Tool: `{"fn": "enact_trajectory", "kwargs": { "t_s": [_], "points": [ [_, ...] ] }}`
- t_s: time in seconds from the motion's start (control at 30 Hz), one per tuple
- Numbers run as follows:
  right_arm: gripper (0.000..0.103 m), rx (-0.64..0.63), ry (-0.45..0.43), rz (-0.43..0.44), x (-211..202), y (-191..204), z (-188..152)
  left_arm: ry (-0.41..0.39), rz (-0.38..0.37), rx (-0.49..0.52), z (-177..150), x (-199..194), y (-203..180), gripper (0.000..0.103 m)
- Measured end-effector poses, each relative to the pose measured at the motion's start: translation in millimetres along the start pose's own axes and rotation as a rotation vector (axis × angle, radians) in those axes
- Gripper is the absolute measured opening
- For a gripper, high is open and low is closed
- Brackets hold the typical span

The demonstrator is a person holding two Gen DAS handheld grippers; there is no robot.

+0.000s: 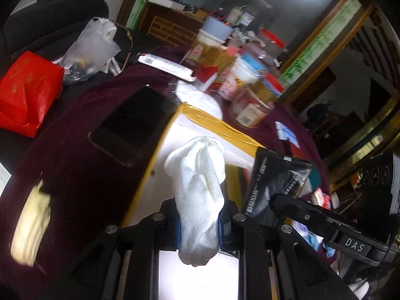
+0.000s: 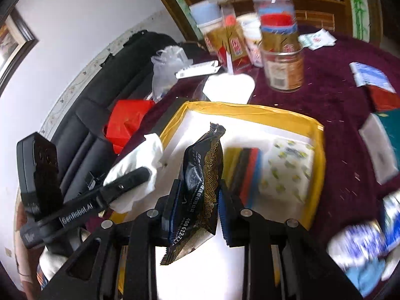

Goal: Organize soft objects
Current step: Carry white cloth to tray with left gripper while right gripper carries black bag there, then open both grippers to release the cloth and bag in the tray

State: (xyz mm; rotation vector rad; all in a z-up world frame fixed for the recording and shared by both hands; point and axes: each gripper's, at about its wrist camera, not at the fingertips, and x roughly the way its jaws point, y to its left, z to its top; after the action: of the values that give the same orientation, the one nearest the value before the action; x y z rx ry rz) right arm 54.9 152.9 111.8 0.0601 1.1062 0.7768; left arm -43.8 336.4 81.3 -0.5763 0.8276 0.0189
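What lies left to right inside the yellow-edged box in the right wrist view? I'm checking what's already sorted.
White cloth in the left gripper at the box's left edge → black snack packet in the right gripper → striped red-and-black item → leaf-patterned tissue pack.

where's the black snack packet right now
The black snack packet is clamped in the right gripper above the yellow-rimmed box; in the right wrist view, the white cloth is just to its left.

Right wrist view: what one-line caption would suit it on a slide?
Right tongs gripping a black-and-gold packet above a yellow-rimmed tray, left tongs alongside holding white cloth.
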Motion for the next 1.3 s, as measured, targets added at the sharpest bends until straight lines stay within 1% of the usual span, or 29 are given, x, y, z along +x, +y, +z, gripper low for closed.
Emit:
{"fn": "enact_trajectory", "kwargs": {
  "t_s": [0.17,0.23,0.27,0.37,0.4,0.43,0.47,0.53,0.57,0.6,0.63,0.73,0.77,0.8,0.87,0.93,1.0,1.03,1.13,1.2,1.3],
  "points": [
    [0.027,0.022,0.052,0.011,38,-8,24,0.033,0.026,-0.021,17,32,10,0.021],
    [0.026,0.025,0.066,0.003,50,-10,30,0.045,0.03,-0.011,20,43,9,0.026],
    [0.026,0.033,0.071,0.003,55,-11,33,0.048,0.029,-0.007,21,47,8,0.033],
    [0.026,0.046,0.081,0.006,64,-15,38,0.057,0.041,-0.003,21,57,7,0.043],
    [0.028,0.048,0.088,0.008,67,-15,39,0.052,0.042,0.003,20,57,6,0.045],
    [0.029,0.05,0.092,0.007,68,-16,39,0.049,0.041,0.004,20,57,5,0.05],
    [0.034,0.05,0.087,0.001,67,-16,40,0.046,0.039,0.001,20,56,5,0.053],
    [0.042,0.029,0.064,-0.028,60,-13,41,0.033,0.033,-0.016,20,50,7,0.055],
    [0.043,0.013,0.048,-0.044,55,-11,41,0.027,0.028,-0.026,20,47,8,0.056],
    [0.044,-0.007,0.027,-0.066,47,-9,41,0.024,0.017,-0.038,19,42,9,0.057],
    [0.048,-0.024,0.008,-0.083,37,-7,39,0.019,0.017,-0.044,19,38,9,0.058],
    [0.056,-0.079,-0.06,-0.122,-3,-4,27,-0.017,0.006,-0.054,14,19,7,0.061],
    [0.06,-0.104,-0.089,-0.147,-22,-5,19,-0.033,0.0,-0.052,11,10,4,0.063],
    [0.062,-0.121,-0.112,-0.163,-36,-6,11,-0.048,-0.004,-0.049,7,1,1,0.064],
    [0.07,-0.142,-0.156,-0.188,-70,-16,-11,-0.071,-0.012,-0.037,-2,-14,-8,0.07],
    [0.071,-0.137,-0.189,-0.22,-104,-32,-37,-0.091,-0.036,-0.019,-16,-33,-23,0.074],
    [0.071,-0.108,-0.217,-0.248,-139,-56,-67,-0.1,-0.064,0.001,-31,-47,-39,0.076],
    [0.072,-0.097,-0.225,-0.262,-148,-63,-76,-0.102,-0.077,0.015,-39,-53,-50,0.077],
    [0.073,-0.032,-0.272,-0.341,-193,-106,-118,-0.094,-0.115,0.086,-64,-63,-84,0.08],
    [0.074,0.031,-0.296,-0.378,-218,-135,-141,-0.068,-0.142,0.139,-83,-63,-110,0.08],
    [0.074,0.168,-0.316,-0.407,-248,-186,-177,-0.007,-0.191,0.195,-111,-53,-144,0.08]
  ]
}}
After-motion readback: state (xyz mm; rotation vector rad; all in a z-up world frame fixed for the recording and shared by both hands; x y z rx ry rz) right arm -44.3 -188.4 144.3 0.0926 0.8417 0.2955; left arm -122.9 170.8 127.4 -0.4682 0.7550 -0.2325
